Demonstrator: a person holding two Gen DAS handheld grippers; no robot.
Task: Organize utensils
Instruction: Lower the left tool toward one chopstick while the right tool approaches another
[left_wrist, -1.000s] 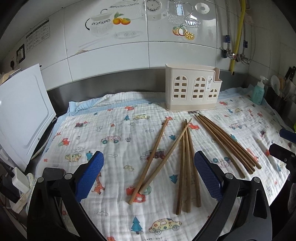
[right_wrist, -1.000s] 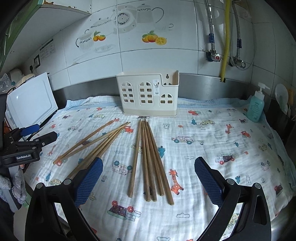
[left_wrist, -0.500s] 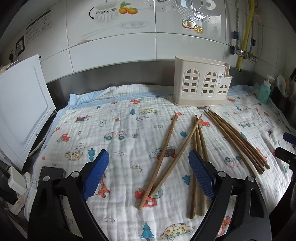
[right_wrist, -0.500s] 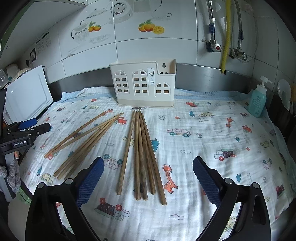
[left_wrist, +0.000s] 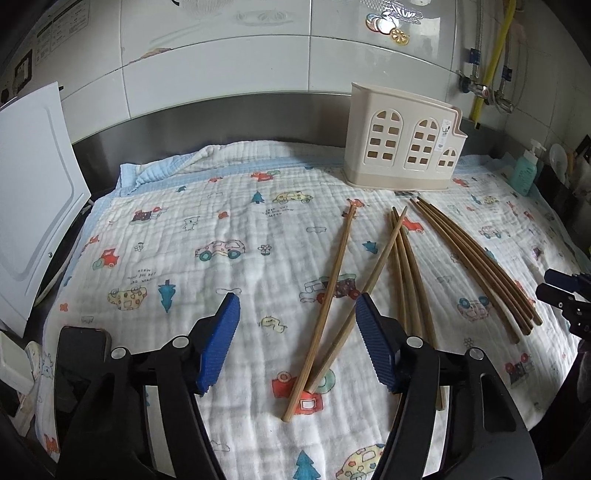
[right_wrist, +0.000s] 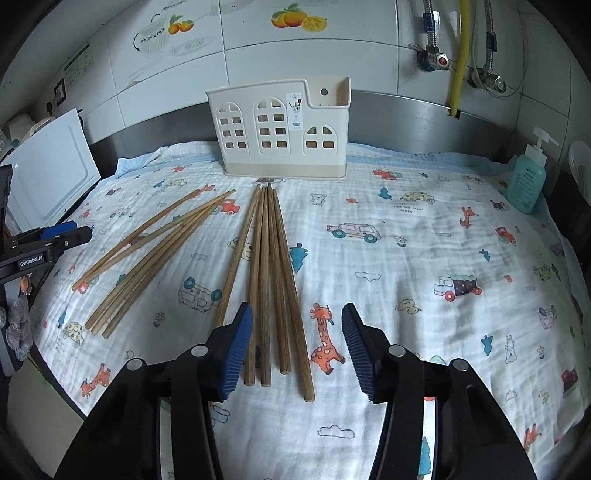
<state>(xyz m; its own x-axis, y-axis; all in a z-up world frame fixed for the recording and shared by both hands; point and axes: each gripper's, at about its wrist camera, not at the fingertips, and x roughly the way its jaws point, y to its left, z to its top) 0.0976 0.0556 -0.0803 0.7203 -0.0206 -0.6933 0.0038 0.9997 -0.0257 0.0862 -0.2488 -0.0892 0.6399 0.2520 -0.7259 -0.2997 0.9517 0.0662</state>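
- Your left claw (left_wrist: 297, 334) at the bottom of its frame is partly open, jaws just closing in; two crossed chopsticks (left_wrist: 332, 295) lie between its blue pads, and neither pad presses on them.
- Your right claw (right_wrist: 297, 347) is narrower, also just closing, straddling the near ends of a straight bundle of chopsticks (right_wrist: 267, 280) without gripping.
- Only the right view shows the left claw's tip at its left edge and the fanned chopstick group (right_wrist: 155, 251) whole; only the left view shows the right claw's tip at its right edge.
- The chopsticks are plain brown wood, lying flat on the printed cloth (right_wrist: 406, 258) over the bench.
- The cream holder (right_wrist: 280, 129) with arched cut-outs stands upright at the upper centre, behind their far tips.
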